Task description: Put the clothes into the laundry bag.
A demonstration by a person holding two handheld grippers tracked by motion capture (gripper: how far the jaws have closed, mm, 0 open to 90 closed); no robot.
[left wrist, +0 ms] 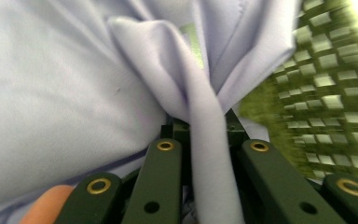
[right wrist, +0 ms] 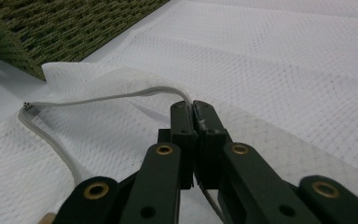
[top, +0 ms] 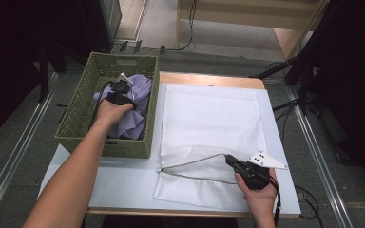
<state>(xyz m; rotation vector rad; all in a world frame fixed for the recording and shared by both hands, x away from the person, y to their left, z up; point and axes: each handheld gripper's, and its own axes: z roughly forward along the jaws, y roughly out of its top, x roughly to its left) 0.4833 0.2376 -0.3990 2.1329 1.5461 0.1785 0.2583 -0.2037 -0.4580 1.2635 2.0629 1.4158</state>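
Right gripper [right wrist: 193, 109] jaws pinch the mesh laundry bag [top: 209, 118] rim, probably holding it open; left gripper [left wrist: 200, 126] jaws clamp the lilac garment [left wrist: 74, 93] in the basket [top: 78, 107].

A white-topped table [top: 285, 142] with a pale wooden edge stands on grey carpet [top: 28, 142]. Left of the left tongs a metal floor rail [top: 14, 156] runs along the carpet; another rail [top: 321, 156] runs right of the right tongs. Beyond both tongs, past the table's far edge, black cables [top: 185, 45] trail over the floor toward light wooden furniture [top: 285, 19]. Dark stands [top: 309, 71] rise at the far right, and both upper corners lie in deep shadow.
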